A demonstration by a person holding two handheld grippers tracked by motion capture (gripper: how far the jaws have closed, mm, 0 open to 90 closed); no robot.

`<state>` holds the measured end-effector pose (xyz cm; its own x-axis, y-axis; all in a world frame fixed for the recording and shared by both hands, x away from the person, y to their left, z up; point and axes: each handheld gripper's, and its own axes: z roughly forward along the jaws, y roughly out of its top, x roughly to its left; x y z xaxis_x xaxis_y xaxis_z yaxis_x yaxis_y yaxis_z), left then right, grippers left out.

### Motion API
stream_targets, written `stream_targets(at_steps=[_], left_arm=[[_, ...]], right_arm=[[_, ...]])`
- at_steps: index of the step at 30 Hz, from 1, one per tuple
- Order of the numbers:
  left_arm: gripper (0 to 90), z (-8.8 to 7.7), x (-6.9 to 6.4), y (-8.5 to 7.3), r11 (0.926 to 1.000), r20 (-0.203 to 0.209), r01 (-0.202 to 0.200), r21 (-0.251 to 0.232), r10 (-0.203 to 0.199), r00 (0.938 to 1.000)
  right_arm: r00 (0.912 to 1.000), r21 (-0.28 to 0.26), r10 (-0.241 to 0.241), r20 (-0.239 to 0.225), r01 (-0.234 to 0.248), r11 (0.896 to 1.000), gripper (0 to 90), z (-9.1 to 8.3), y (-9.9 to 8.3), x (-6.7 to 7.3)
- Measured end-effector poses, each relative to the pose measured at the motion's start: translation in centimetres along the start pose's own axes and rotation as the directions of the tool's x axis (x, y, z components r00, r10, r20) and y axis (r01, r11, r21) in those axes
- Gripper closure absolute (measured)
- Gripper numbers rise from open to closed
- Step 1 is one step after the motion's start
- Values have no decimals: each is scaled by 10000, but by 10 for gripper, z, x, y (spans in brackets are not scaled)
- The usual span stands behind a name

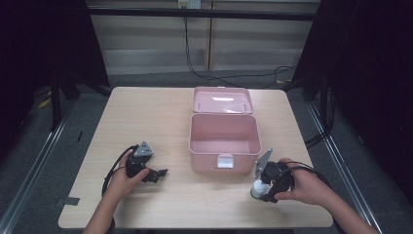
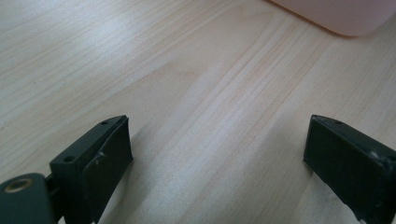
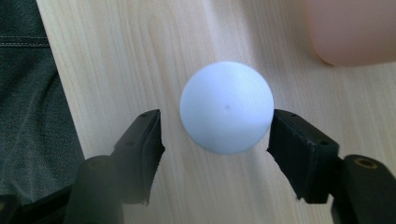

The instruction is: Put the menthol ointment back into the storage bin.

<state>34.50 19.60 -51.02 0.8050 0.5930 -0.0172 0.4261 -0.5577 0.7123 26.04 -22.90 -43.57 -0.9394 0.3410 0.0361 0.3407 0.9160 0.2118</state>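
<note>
Dark curtains close off both sides of the space, and a pale wall with hanging black cables stands behind the light wooden tabletop (image 1: 146,112).

An open pink box (image 1: 224,141) sits just right of the tabletop's middle, its lid (image 1: 222,100) thrown back toward the far edge and its latch facing the near edge.

Near the right end of the near edge, the right hand (image 1: 304,185) holds the right gripper (image 1: 258,191), tilted down toward the wood, just off the box's near right corner. A white ball (image 3: 227,113) sits between its fingers. Seen from the right gripper view, the right finger (image 3: 299,149) lies against the ball's side, while the left finger (image 3: 140,149) stands just beside it with a thin strip of wood showing between; I cannot tell whether both press on it. The same view shows the box's rounded corner at the top right and dark fabric along the left.

Toward the left end of the near edge, the left hand (image 1: 124,178) rests on the wood holding the left gripper (image 1: 160,173), which points toward the box. Its fingers (image 2: 102,158) stand wide apart over bare wood with nothing between them, and the box's near left corner shows farther on in the left gripper view.
</note>
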Motion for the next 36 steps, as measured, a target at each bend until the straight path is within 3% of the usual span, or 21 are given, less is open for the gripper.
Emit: stream_targets(at_steps=[11, 19, 29, 36], left_arm=[[72, 0, 0, 0, 10000, 1, -2, 2, 2, 10000], [72, 0, 0, 0, 10000, 2, -2, 1, 2, 10000], [72, 0, 0, 0, 10000, -1, 1, -1, -1, 10000], [72, 0, 0, 0, 10000, 1, 2, -3, -2, 10000]], right_arm=[[10000, 243, -98, -8, 98, 9997, 502, 3, 11, -2], [9997, 356, -211, -128, 216, 9991, 506, 0, 15, 0], [9989, 651, -36, -461, 66, 9979, 507, -22, 21, -1], [9984, 565, -26, -559, 58, 9984, 506, -42, 26, -5]])
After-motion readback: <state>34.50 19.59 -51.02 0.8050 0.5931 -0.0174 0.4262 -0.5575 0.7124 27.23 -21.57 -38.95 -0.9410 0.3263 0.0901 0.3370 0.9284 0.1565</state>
